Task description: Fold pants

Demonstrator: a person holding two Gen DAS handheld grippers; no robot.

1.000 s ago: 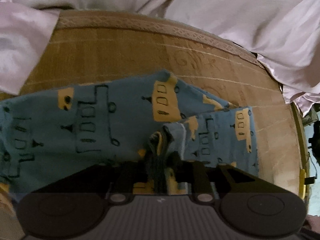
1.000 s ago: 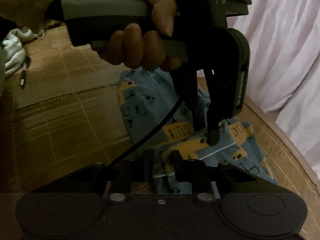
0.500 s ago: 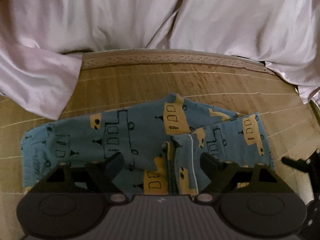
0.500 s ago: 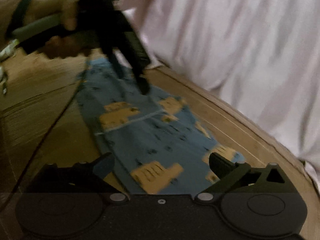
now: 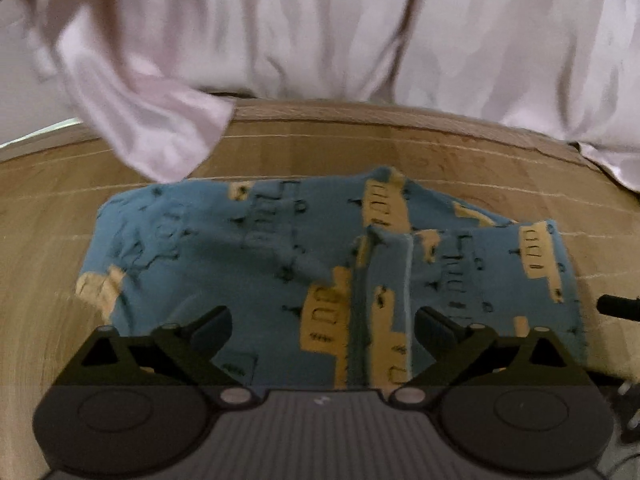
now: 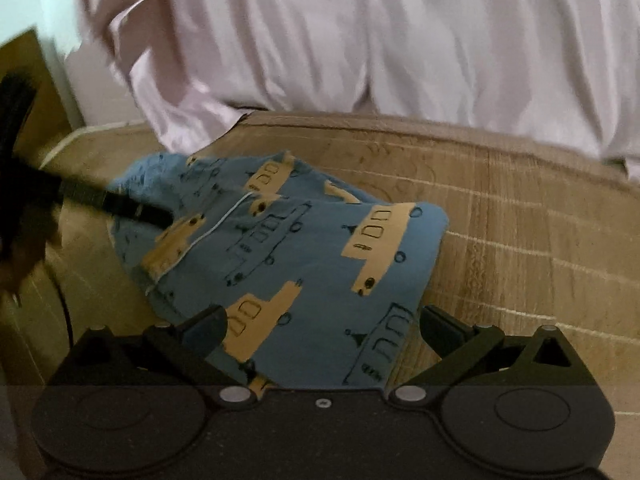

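One pair of pants [image 5: 304, 248], blue with yellow vehicle prints and dark outline drawings, lies folded on a woven straw-coloured mat [image 5: 48, 248]. In the left wrist view the garment forms a wide, flat bundle; a folded edge with a pale piping line runs down its middle, and the right portion overlaps the left there. In the right wrist view the same bundle [image 6: 304, 256] tapers to a rounded corner at the right, with the piping line crossing its upper left part.

The left hand-held gripper [image 5: 322, 326] is released: its two fingers stand wide apart above the near edge of the pants, with cloth visible between them and nothing gripped. The right hand-held gripper [image 6: 322, 326] is likewise released, fingers spread, positioned over the near right part of the bundle; its right finger sits over bare mat just beside the cloth edge.

In the right wrist view a dark finger of the left hand-held gripper reaches in from the left, its tip over the upper left part of the pants; contact with the cloth cannot be confirmed because of blur. A black cable [image 6: 64, 304] hangs below it.

White draped fabric [image 5: 320, 28] hangs along the far edge of the mat, one fold of it resting on the mat close to the far left corner of the pants.
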